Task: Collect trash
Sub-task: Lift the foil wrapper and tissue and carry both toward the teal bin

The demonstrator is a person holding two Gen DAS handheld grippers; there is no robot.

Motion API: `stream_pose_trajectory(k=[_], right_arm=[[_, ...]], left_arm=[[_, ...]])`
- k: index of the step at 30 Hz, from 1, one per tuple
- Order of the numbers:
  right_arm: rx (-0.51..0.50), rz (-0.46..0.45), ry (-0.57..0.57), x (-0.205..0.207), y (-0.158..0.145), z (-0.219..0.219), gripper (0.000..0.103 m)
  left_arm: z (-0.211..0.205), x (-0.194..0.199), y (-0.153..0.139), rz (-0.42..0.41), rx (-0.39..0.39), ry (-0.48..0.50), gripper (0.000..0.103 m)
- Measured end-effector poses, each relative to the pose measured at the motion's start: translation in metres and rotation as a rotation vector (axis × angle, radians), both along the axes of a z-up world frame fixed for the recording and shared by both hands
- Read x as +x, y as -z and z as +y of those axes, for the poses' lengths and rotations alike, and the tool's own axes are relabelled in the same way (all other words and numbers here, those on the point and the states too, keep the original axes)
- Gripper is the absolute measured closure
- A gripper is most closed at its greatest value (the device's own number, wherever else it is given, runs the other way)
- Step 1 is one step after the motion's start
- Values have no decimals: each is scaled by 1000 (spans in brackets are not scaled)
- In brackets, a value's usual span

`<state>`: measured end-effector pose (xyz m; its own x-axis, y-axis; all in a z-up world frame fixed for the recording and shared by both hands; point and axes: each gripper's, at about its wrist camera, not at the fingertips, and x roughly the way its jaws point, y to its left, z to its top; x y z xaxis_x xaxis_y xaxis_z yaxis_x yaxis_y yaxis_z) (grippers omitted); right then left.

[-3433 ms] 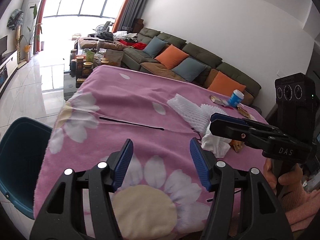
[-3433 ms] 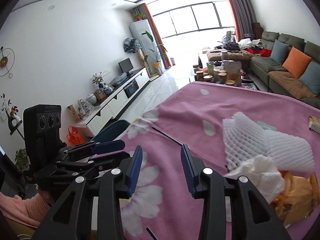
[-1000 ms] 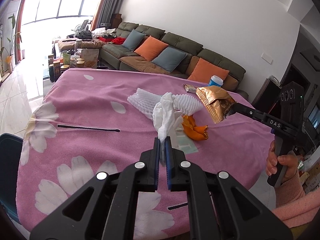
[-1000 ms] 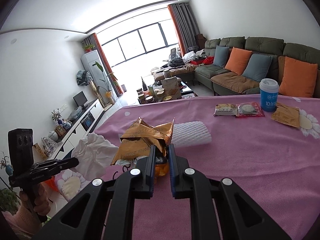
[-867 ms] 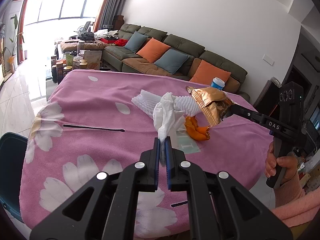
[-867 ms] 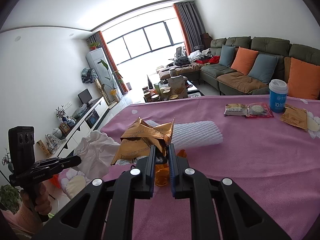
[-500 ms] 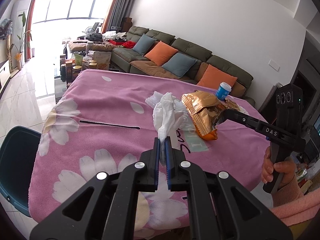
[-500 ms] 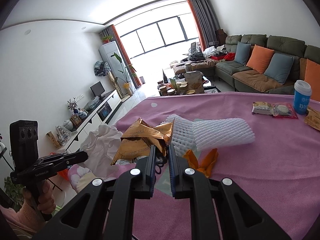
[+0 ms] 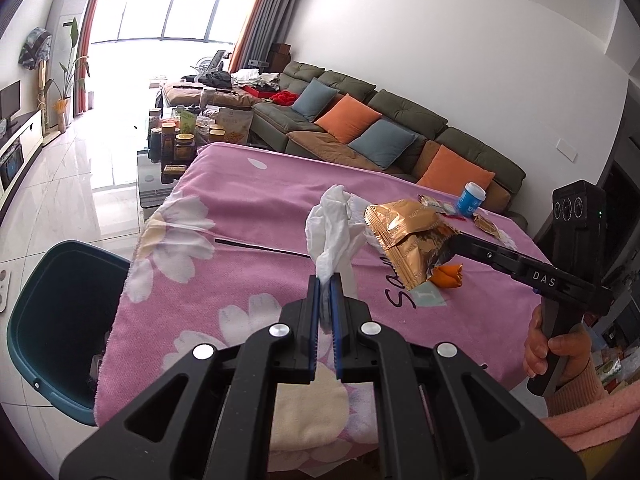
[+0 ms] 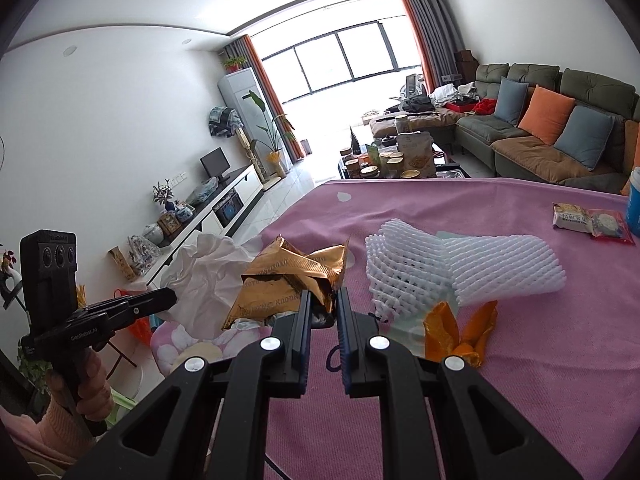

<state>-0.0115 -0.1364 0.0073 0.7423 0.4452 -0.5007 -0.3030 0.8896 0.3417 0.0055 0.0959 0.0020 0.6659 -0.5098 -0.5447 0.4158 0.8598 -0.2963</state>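
My left gripper is shut on a crumpled white tissue, which it holds up above the pink flowered tablecloth. My right gripper is shut on a crinkled gold snack wrapper, also lifted off the table. In the left wrist view the right gripper holds the gold wrapper just right of the tissue. In the right wrist view the left gripper with the tissue sits left of the wrapper. A dark teal bin stands on the floor beside the table's left edge.
White foam fruit netting and orange peel lie on the cloth. Small snack packets and a blue cup lie at the far side. A sofa and a crowded coffee table stand beyond.
Both grippers, shut on the tissue and the gold wrapper, have swung left across the table. The teal bin has come further into the left wrist view, and the netting now lies right of the wrapper.
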Motion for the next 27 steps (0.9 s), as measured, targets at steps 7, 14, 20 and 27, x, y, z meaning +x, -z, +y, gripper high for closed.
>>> stream_pose_trajectory(k=[7, 14, 20, 27], right_arm=[[5, 11, -32, 8, 1, 13, 92], [4, 13, -66, 15, 0, 28, 92], [7, 18, -96, 21, 0, 39, 92], [7, 14, -130, 26, -2, 52, 92]], left_arm=[[20, -5, -1, 3, -3, -45, 97], [33, -7, 0, 7, -3, -82, 97], [42, -9, -1, 6, 0, -108, 97], [51, -11, -3, 2, 0, -136, 97]])
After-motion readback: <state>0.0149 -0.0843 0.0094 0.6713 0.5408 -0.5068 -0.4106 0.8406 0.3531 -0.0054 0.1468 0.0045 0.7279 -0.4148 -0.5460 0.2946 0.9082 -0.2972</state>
